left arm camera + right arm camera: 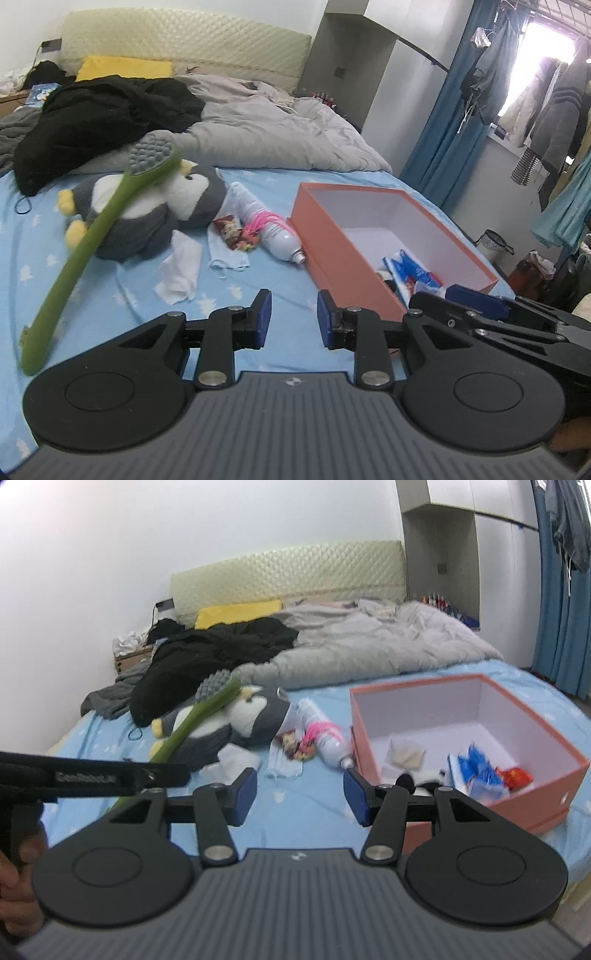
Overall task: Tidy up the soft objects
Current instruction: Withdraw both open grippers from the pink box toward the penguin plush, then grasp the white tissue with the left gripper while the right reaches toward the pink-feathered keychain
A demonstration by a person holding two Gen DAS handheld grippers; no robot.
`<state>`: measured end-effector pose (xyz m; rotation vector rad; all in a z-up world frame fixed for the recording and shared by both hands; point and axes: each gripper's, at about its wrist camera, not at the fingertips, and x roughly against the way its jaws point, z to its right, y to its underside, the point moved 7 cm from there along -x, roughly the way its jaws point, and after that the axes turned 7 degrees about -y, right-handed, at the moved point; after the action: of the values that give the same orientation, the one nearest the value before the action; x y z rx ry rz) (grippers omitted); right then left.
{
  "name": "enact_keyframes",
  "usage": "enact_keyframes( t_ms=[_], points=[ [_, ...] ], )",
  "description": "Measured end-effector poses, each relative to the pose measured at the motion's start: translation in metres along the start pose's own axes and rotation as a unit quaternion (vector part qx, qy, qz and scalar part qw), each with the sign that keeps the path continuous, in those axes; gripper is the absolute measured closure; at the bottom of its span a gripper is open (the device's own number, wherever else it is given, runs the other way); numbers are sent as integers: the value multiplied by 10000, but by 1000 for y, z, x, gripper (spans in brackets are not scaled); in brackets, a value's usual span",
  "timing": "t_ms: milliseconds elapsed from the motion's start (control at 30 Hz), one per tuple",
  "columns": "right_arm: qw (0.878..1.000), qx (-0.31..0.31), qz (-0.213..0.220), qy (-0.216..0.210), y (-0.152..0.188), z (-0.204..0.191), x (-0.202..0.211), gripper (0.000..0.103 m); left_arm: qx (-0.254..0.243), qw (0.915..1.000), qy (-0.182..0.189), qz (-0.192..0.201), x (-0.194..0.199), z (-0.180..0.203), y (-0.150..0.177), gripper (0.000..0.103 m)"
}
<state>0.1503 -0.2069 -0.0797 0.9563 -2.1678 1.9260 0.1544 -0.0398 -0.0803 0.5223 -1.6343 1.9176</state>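
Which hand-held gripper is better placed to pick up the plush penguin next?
Probably the left hand-held gripper: open, empty, on the plush penguin side. The right hand-held gripper, also open, sits beside the orange box.

brush [92,236]: blurred | box [546,775] contents: partly hidden by gripper
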Motion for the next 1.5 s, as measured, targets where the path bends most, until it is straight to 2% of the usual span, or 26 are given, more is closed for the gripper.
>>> enact_keyframes(
  t_ms=[167,233,367,433,600,733,933,1167,1433,1500],
  points=[
    [9998,0,-177,-46,20,-12,-5,48,264,9995,-153,-125,0,-25,11,71],
    [9996,17,-281,-76,28,-16,-10,48,262,9991,-286,-161,-3,-32,17,62],
    [9989,9,-456,-96,39,-18,-23,48,381,9981,-360,-314,-16,-41,29,58],
    [9985,-5,-525,-122,43,-19,-31,48,365,9976,-429,-401,-25,-46,33,50],
    [9980,94,-591,-209,46,-25,-58,48,467,9968,-529,-368,-55,-65,31,39],
    [9979,137,-582,-251,42,-24,-85,49,484,9950,-773,-401,-88,-86,25,39],
    [9973,352,-631,-160,35,-16,-139,50,565,9927,-920,-528,-140,-114,19,39],
    [9971,329,-670,-153,27,-2,-204,53,872,9916,-815,-507,-184,-134,3,38],
    [9979,279,-585,-68,18,11,-264,53,1267,9899,-464,-424,-223,-144,-19,39],
    [9981,183,-588,-18,15,17,-279,57,1335,9895,-362,-427,-231,-146,-22,39]
  ],
)
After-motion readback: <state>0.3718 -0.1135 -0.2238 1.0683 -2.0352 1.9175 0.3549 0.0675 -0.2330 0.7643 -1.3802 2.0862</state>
